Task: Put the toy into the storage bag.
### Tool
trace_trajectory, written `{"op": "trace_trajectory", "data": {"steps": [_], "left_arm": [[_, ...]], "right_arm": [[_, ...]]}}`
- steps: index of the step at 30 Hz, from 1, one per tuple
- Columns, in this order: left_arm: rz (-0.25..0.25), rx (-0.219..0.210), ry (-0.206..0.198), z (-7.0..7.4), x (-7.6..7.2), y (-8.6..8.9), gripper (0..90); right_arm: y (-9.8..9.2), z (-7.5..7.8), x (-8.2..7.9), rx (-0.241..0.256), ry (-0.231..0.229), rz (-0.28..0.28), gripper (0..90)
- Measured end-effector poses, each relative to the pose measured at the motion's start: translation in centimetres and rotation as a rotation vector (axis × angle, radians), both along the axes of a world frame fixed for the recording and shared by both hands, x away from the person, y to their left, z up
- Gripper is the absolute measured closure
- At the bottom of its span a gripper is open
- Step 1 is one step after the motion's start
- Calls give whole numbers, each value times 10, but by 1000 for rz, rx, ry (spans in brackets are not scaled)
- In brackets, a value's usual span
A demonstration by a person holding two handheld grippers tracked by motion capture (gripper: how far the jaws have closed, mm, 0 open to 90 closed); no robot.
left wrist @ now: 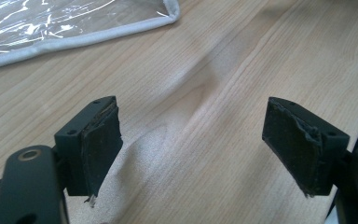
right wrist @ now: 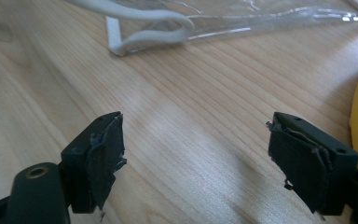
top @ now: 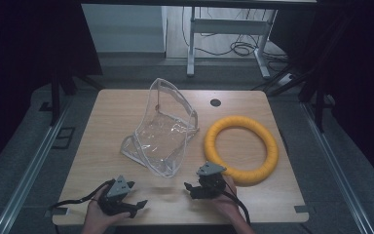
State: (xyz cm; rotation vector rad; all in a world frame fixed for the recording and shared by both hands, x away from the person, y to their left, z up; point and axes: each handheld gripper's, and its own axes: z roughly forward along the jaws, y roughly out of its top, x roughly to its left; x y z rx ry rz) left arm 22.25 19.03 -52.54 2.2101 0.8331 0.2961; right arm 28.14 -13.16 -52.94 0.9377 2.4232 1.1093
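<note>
At the frame's centre of the high view the clear plastic zip bag (top: 163, 131) stands half open, probably light, floppy and slippery, best pinched at its white piped edge (right wrist: 140, 35), while the yellow foam ring (top: 242, 148) looks soft; left gripper (top: 137, 204) and right gripper (top: 189, 189) both gape, empty.

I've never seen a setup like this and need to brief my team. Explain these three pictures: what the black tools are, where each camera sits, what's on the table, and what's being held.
No robot here: a person holds a hand-operated two-jaw tool in each hand. The high view looks down on a wooden table, with the left gripper and the right gripper near its front edge. The other two pictures come from cameras riding on those tools, looking along their black jaws: the left gripper and the right gripper. On the table lie a clear plastic zip bag with white piping, its flap standing up, and a yellow foam ring. Both grippers are open over bare wood, holding nothing.
</note>
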Motion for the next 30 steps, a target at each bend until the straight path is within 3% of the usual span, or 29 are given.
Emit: {"op": "trace_trajectory", "data": {"steps": [16, 30], "left_arm": [[-12, 6, 2, -1, -1, 0, 194], [-12, 5, 7, -2, -1, -2, 194]], "right_arm": [[-9, 1, 1, 87, 51, 35, 212], [-9, 2, 0, 91, 67, 38, 227]]}}
